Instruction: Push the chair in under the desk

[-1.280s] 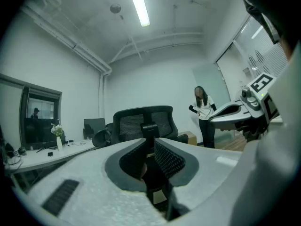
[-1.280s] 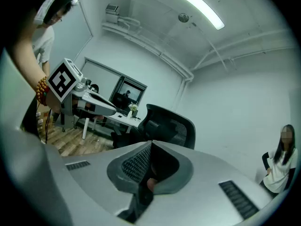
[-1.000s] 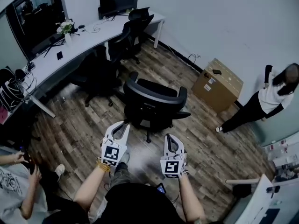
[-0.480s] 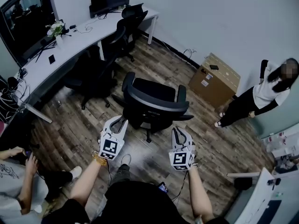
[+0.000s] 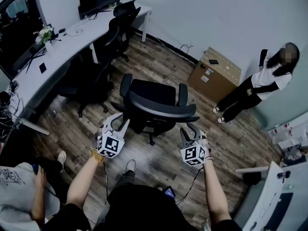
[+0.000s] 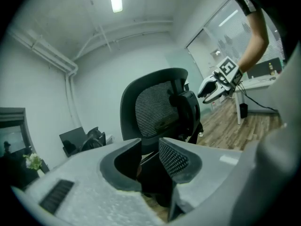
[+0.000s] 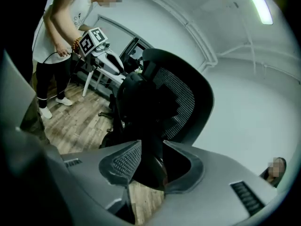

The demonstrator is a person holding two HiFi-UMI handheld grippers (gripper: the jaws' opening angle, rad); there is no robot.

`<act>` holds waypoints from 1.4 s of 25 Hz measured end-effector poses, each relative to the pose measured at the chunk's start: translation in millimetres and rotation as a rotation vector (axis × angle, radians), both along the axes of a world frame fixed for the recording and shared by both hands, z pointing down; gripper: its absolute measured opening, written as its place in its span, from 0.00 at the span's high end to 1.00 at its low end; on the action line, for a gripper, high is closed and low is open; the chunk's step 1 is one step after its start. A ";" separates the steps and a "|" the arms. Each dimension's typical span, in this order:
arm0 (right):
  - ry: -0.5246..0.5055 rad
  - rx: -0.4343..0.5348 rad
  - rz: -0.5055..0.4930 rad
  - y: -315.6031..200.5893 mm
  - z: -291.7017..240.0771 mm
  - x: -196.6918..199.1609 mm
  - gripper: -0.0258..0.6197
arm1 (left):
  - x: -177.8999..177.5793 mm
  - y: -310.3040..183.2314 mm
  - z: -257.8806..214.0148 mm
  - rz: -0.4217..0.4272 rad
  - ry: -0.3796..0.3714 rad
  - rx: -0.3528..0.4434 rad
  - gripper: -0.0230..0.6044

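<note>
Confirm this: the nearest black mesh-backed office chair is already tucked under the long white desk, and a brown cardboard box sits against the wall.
Not tucked in. The head view shows the black mesh-backed office chair standing out on the wooden floor, clear of the long white desk. The brown cardboard box does sit against the wall.
</note>
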State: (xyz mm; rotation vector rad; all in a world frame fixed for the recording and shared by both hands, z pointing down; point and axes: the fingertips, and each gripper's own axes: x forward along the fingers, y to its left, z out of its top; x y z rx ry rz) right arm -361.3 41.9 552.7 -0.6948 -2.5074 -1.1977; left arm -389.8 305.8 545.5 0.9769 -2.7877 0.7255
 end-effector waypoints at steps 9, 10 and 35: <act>0.068 0.168 0.042 -29.3 24.6 -31.9 0.65 | -34.2 2.9 35.1 0.141 0.016 -0.190 0.66; 0.077 0.182 0.049 -33.2 26.9 -37.3 0.64 | -38.8 3.3 40.1 0.157 0.022 -0.213 0.64; 0.232 0.359 0.058 -64.4 83.6 -83.6 0.53 | -86.3 -16.0 114.4 0.453 0.168 -0.496 0.49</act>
